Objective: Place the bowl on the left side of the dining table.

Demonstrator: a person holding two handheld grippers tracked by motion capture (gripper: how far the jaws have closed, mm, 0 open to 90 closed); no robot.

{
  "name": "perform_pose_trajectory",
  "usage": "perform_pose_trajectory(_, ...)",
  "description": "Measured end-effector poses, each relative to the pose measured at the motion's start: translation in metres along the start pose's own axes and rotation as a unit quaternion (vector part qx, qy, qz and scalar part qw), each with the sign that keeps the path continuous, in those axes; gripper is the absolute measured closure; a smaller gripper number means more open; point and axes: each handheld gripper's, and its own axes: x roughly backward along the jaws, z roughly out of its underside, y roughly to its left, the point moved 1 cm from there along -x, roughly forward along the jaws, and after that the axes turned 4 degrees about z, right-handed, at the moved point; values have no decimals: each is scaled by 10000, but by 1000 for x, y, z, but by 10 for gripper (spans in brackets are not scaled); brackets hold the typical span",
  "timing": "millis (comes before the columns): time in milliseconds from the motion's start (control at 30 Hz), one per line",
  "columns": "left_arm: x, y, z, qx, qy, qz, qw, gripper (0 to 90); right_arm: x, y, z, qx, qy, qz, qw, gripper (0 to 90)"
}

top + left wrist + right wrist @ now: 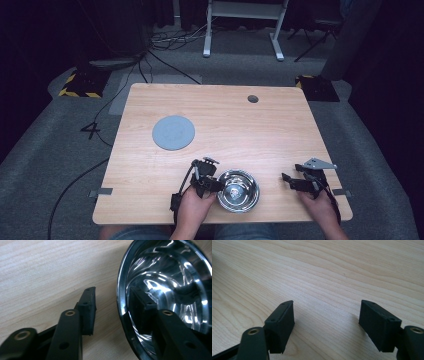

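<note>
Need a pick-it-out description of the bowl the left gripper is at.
On the wooden table, look at the near edge, just left of centre. The steel bowl sits there, the left gripper straddling its rim. It is shiny and deep; the grey disc farther back is flat and matte.

A taped "4" on the grey floor [93, 131].

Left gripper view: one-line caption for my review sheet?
Left gripper straddling the rim of a steel bowl on the wooden table, pads not yet pressing.

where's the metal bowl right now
In the high view the metal bowl sits near the table's front edge, its left rim between the left gripper's jaws.
</note>
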Motion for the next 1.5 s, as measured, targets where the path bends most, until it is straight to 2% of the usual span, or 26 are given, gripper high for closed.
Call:
perform_pose_trajectory(67,-1,-3,-2,-40,155,-4,9999,671,0,0,0,-3,0,0,10000,283)
perform_pose_trajectory(200,0,-8,-5,-160,266,-137,9994,768,0,0,0,-2,0,-1,10000,283)
perform_pose_trajectory(333,-1,-7,-6,-151,254,-51,9995,778,0,0,0,-3,-1,0,10000,283)
perform_pose_trajectory(367,1,-7,-6,-61,151,63,9998,792,0,0,0,-2,0,0,10000,283)
perform_pose_trajectory(400,1,-7,-6,-61,151,63,9998,799,0,0,0,-2,0,0,10000,283)
perform_pose_trajectory(433,6,-7,-7,-53,75,201,9998,807,0,0,0,-3,0,-1,10000,283)
perform_pose_trajectory(467,6,-7,-7,-53,75,201,9998,815,0,0,0,-2,0,0,10000,283)
perform_pose_trajectory(500,13,-9,-8,-59,-75,291,9995,824,0,0,0,-1,-1,-1,10000,283)
perform_pose_trajectory(533,13,-9,-8,-59,-75,291,9995,827,0,0,0,3,-5,-2,10000,283)
perform_pose_trajectory(567,16,-12,-9,-146,-74,151,9998,827,0,0,0,2,-3,0,10000,283)
perform_pose_trajectory(600,21,-17,-10,-291,-172,-93,9994,827,0,0,0,2,-3,-2,10000,283)
perform_pose_trajectory(700,30,-20,-11,-293,-282,51,9992,828,0,0,0,1,-2,-2,10000,283)
perform_pose_trajectory(867,42,-23,-14,-409,-404,-59,9983,828,0,0,0,-4,1,0,10000,283)
perform_pose_trajectory(967,57,-25,-16,-433,-768,-60,9961,828,0,0,0,2,-3,-1,10000,283)
perform_pose_trajectory(1100,71,-25,-15,-410,-1295,-55,9907,828,0,0,0,1,-2,-2,10000,283)
perform_pose_trajectory(1133,71,-25,-15,-410,-1295,-55,9907,828,0,0,0,1,-2,-2,10000,283)
perform_pose_trajectory(1200,79,-24,-15,-449,-1515,-134,9873,827,0,0,0,-1,-1,-1,10000,283)
perform_pose_trajectory(1333,85,-23,-15,-417,-1634,-73,9856,827,0,0,0,1,-3,-2,10000,283)
perform_pose_trajectory(1400,91,-21,-16,-415,-1763,-107,9834,827,0,0,0,0,-3,-2,10000,283)
perform_pose_trajectory(1500,93,-20,-16,-408,-1786,-108,9830,827,0,0,0,2,-3,-1,10000,283)
